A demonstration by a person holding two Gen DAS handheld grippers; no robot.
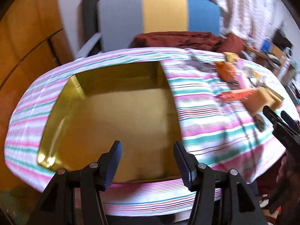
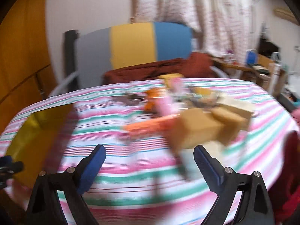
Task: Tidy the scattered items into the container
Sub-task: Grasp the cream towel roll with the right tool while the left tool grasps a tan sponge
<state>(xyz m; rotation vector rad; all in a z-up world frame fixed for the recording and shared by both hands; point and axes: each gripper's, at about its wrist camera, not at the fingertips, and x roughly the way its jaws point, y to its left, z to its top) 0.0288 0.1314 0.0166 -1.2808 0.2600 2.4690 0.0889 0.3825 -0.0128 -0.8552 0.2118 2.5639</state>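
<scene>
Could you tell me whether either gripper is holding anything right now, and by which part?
Nothing is held. The left gripper hangs open over the gold box, and the right gripper is open above the striped cloth, short of the cardboard box.

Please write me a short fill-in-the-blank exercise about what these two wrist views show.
1. The gold container on the striped tablecloth holds ____ items so far.
2. Between its fingers the left gripper holds ____.
3. The scattered items, among them a tan cardboard box, lie to the ____ of the container in both views.
4. The panel behind the table is grey, ____ and blue.

Missing words: no; nothing; right; yellow
</scene>
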